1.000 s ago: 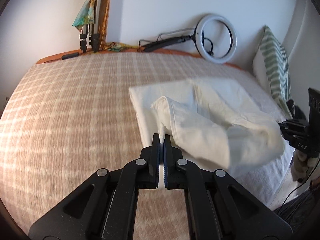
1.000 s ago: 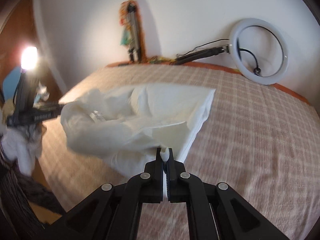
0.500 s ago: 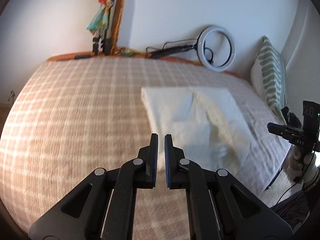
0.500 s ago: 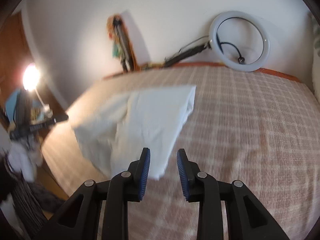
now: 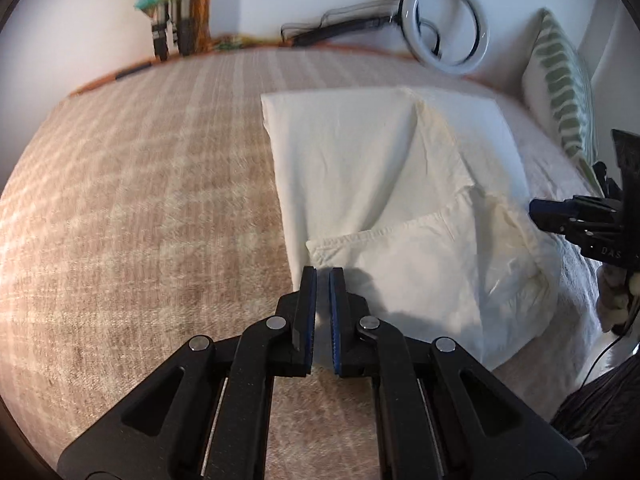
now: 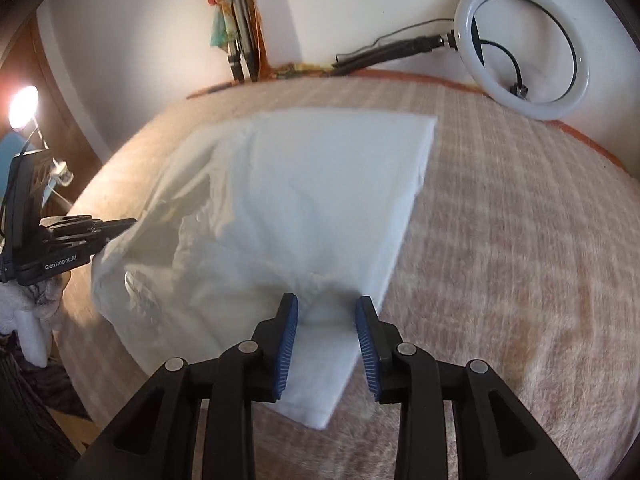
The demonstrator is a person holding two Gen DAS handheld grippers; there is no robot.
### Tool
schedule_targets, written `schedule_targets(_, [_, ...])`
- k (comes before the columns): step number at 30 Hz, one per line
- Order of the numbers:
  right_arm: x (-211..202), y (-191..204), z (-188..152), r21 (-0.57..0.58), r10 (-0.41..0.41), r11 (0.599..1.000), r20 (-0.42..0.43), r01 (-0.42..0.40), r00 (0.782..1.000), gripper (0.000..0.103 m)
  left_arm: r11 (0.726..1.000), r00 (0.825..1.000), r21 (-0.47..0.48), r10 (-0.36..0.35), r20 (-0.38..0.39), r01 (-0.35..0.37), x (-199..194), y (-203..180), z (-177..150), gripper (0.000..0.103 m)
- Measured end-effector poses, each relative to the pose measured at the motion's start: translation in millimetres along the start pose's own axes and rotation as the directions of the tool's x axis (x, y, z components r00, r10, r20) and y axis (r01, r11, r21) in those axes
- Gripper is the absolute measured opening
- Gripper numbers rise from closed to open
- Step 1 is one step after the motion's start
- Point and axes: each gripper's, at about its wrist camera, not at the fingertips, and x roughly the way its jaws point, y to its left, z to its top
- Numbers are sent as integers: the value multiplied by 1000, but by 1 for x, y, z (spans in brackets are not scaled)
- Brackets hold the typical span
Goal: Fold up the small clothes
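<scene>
A cream-white garment (image 5: 360, 168) (image 6: 320, 184) lies folded on the bed, its near end doubled over into a crumpled flap (image 5: 432, 272). My left gripper (image 5: 322, 272) hovers at the flap's near left corner, its jaws almost together with only a thin slit and nothing held. My right gripper (image 6: 327, 300) stands open over the garment's near right corner; cloth lies below between the fingers, but the pads do not press it. Each gripper shows in the other's view: the right gripper (image 5: 536, 208) at the garment's right side, the left gripper (image 6: 128, 224) at its left side.
The bed carries a beige checked blanket (image 5: 140, 220) (image 6: 520, 240). A ring light (image 5: 452, 67) (image 6: 534, 113) and a tripod (image 5: 176, 20) (image 6: 240, 40) lean at the far wall. A green-striped pillow (image 5: 560, 92) stands at the right. A lit lamp (image 6: 22, 112) glows off the bed's edge.
Both grippers have let go of the garment's corners, and the lifted end has dropped onto the rest as a flap. The right jaws have spread wide. Both grippers have sunk toward the cloth.
</scene>
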Motion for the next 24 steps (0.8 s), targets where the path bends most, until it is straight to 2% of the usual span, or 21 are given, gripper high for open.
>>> schedule_targets(2, [-2, -4, -1, 5, 9, 1000, -25, -9, 1000, 32, 1000, 1000, 12, -3, -15, 3, -6, 3, 3, 4])
schedule_targets(4, [-8, -10, 2, 19, 23, 1000, -46, -23, 999, 32, 999, 1000, -37, -15, 0, 15, -19, 11, 11, 4])
schedule_targets(8, [-32, -19, 25, 50, 62, 997, 65, -66, 996, 32, 999, 994, -33, -17, 104, 20, -41, 6, 46, 4])
schedule_targets(12, [-30, -24, 59, 86, 56, 994, 140, -68, 989, 32, 997, 989, -52, -58, 137, 65, -33, -4, 85, 4])
schedule_targets(18, [0, -10, 95, 54, 69, 996, 145, -78, 987, 32, 994, 989, -26, -105, 101, 108, 9, -36, 117, 4])
schedule_targets(24, [30, -12, 107, 35, 57, 998, 99, -61, 993, 32, 995, 995, -22, -94, 37, 95, 44, -50, 126, 4])
